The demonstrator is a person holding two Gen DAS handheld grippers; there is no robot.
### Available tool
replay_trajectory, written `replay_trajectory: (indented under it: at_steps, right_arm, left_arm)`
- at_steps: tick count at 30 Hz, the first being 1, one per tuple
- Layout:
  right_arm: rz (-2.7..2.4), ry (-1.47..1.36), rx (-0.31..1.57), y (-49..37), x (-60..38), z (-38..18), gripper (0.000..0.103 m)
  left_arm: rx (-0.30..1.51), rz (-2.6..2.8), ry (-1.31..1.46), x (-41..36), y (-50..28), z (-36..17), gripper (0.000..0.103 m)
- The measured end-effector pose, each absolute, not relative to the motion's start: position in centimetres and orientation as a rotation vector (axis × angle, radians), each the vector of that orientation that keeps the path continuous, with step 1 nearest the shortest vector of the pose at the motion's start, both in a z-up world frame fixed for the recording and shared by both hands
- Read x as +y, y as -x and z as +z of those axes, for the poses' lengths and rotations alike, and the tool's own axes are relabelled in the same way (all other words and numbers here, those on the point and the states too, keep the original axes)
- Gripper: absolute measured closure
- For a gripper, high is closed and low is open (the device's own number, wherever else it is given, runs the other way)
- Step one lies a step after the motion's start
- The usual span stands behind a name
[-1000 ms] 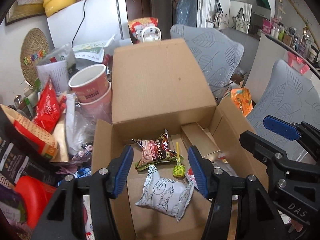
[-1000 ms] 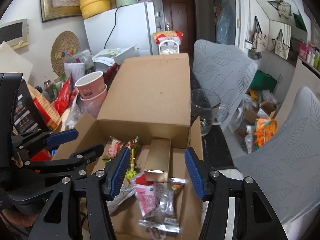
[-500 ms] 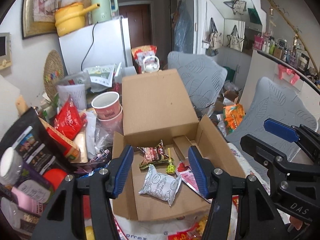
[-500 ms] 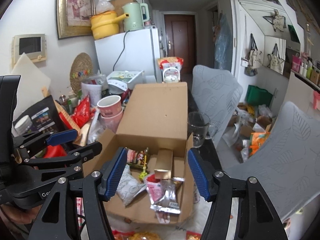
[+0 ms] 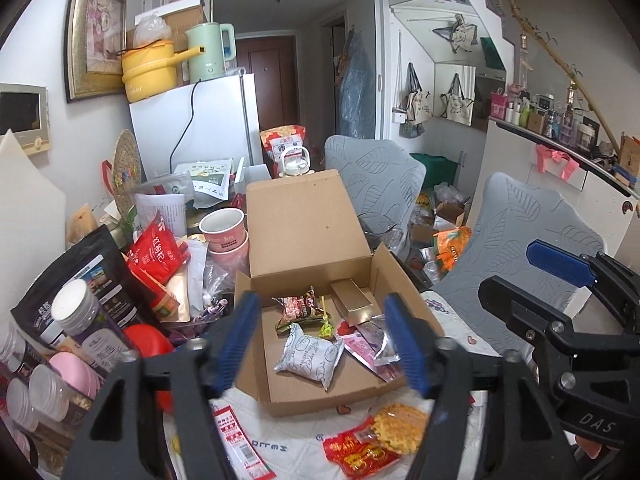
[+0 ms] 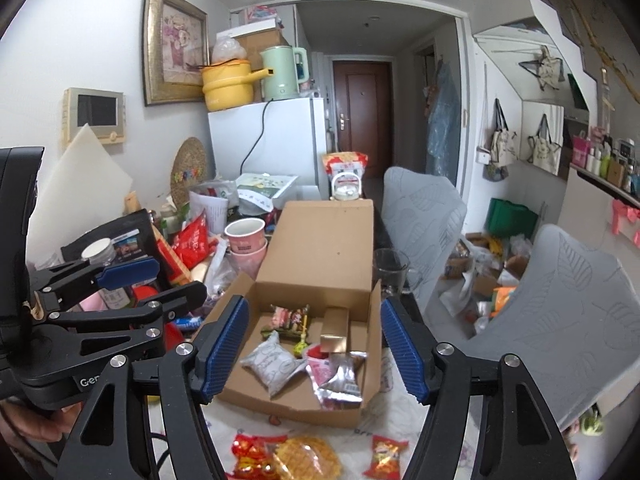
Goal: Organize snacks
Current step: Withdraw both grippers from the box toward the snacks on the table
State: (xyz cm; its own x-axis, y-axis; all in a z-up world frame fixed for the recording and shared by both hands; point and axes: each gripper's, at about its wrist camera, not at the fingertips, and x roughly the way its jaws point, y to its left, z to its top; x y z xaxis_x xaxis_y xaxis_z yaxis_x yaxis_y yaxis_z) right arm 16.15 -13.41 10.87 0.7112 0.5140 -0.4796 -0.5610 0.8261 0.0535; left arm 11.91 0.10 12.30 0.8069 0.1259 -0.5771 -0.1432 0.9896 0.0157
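A cluttered bench holds an open cardboard box [image 5: 320, 394] near its front edge, its lid flap standing up at the back. Both tongs hover above the front edge, empty, each with its blue pads spread wide. The left tongs [image 5: 320, 344] frame the box from the left side; the right tongs [image 6: 312, 348] frame it from the right.

Inside the box lie a white pillow-shaped packet [image 5: 310, 356], a dark red wrapped snack [image 5: 298, 310] behind it, a small green lollipop [image 5: 326, 328], a gold carton [image 5: 352, 300] toward the back right, and pink and silver wrappers [image 6: 338, 376] against the right wall.

The snacks not yet boxed sit on the white cloth in front of the box, below and nearer than the pads of both tongs: a red packet with a round yellow waffle-like snack [image 6: 304, 458] on it, and a small red packet [image 6: 384, 456] to its right. A long red-and-white stick packet [image 5: 240, 440] lies toward the front left corner, its long axis running front to back.

The small red packet looks nearer the right tongs, the stick packet nearer the left. The next reach would likely be down and back toward the front edge.

The loose snacks are partly cut off by the picture's lower edge and the tongs' black arms, and their labels cannot be read.
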Motion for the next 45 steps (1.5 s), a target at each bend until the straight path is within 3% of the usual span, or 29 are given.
replay_trajectory:
  at_steps: [10, 45]
  right_arm:
    - [0.578, 0.097, 0.477, -12.2, -15.6, 10.6, 0.026]
    - [0.594, 0.049, 0.679, -8.0, -18.3, -1.2, 0.026]
  left_arm:
    - [0.590, 0.113, 0.024, -1.3, -7.6, 11.9, 0.025]
    - [0.749, 0.003, 0.071, -2.5, -2.0, 1.4, 0.025]
